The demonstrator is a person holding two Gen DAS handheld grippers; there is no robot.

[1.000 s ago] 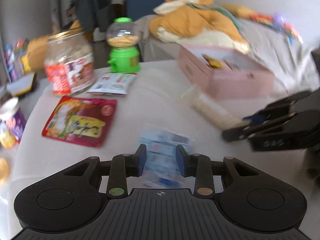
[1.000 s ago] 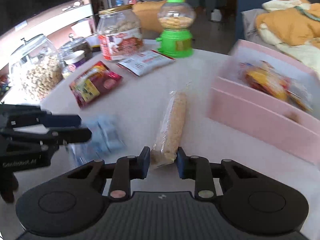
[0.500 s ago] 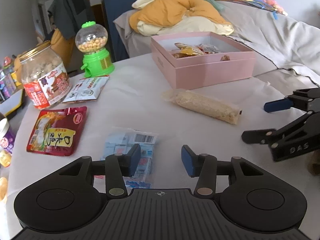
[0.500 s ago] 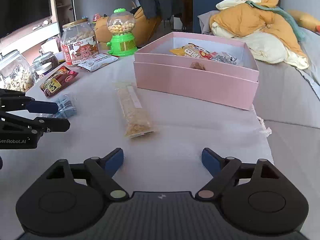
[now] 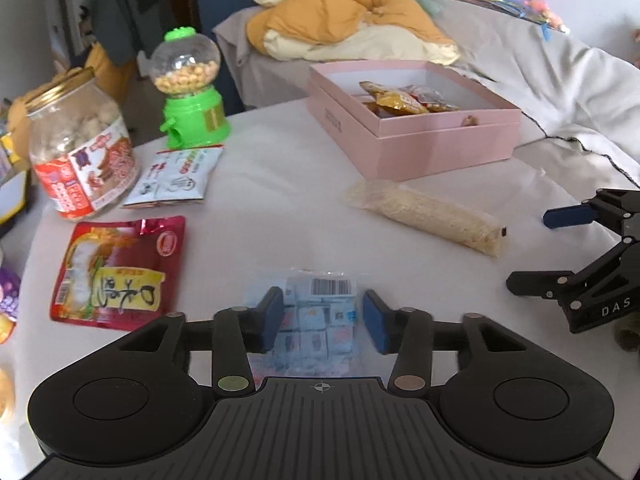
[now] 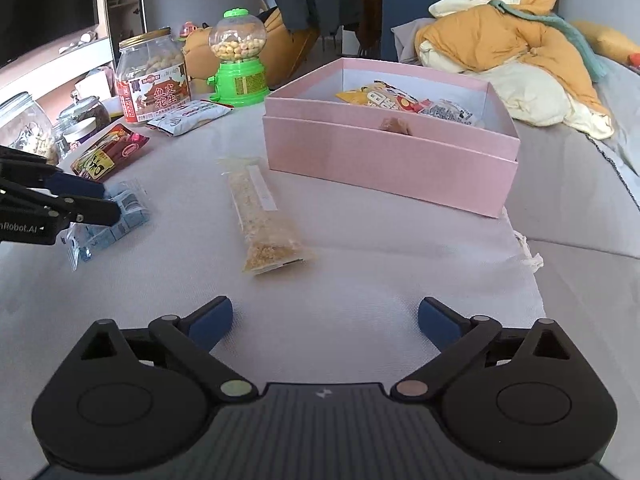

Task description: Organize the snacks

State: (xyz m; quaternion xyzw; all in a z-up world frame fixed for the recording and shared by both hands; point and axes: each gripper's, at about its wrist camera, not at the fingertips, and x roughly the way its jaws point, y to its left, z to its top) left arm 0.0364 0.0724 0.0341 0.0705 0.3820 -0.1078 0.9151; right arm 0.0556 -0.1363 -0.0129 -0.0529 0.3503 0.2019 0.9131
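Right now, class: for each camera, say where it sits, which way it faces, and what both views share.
Left wrist: on the left gripper, jaws open around the blue packet; right gripper at right.
Right wrist: on the right gripper, jaws wide, facing the crumb bag; left gripper at left.
Shared: pink box, all the snacks.

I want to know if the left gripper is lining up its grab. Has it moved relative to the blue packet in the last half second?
Yes. The left gripper has shifted right over the blue packet, so its open fingers now straddle it.
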